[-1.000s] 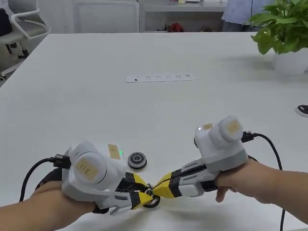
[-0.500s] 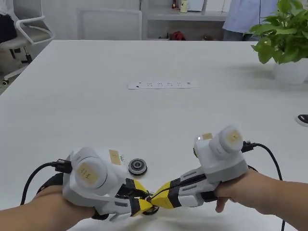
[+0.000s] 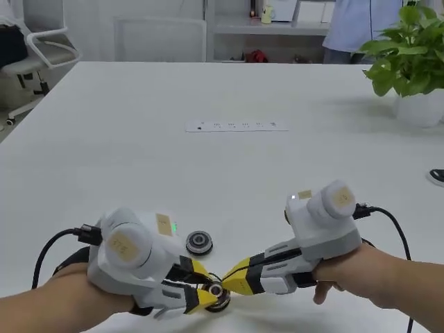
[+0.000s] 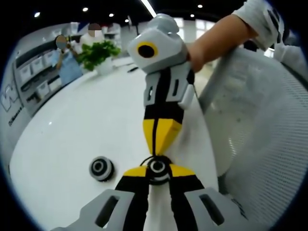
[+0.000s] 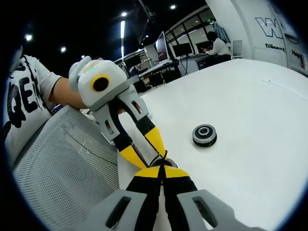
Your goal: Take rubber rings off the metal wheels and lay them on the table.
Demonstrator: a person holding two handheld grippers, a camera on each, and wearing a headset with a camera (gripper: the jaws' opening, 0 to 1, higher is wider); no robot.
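Note:
A small metal wheel (image 4: pixel 158 167) with a black rubber ring sits between the yellow jaws of my left gripper (image 4: pixel 159 171), which is shut on it just above the white table (image 3: pixel 139 139). From the opposite side, my right gripper (image 5: pixel 163 169) is shut on the ring's edge (image 5: pixel 161 159). In the head view the left gripper (image 3: pixel 210 292) and right gripper (image 3: pixel 227 284) meet tip to tip over the held wheel (image 3: pixel 220 297) near the front edge. A second wheel (image 3: pixel 199 242) with its ring on lies flat behind them, also seen as the second wheel (image 5: pixel 204 134).
A white power strip (image 3: pixel 236 126) lies mid-table. A potted plant (image 3: pixel 409 48) stands at the far right, and a dark object (image 3: pixel 437 176) sits at the right edge. A mesh chair back (image 4: pixel 260 120) is close behind the hands. An office chair (image 3: pixel 35 48) stands far left.
The head camera has tilted, shifting the whole picture. Both grippers stay clamped together at the wheel, with no clear move of their own.

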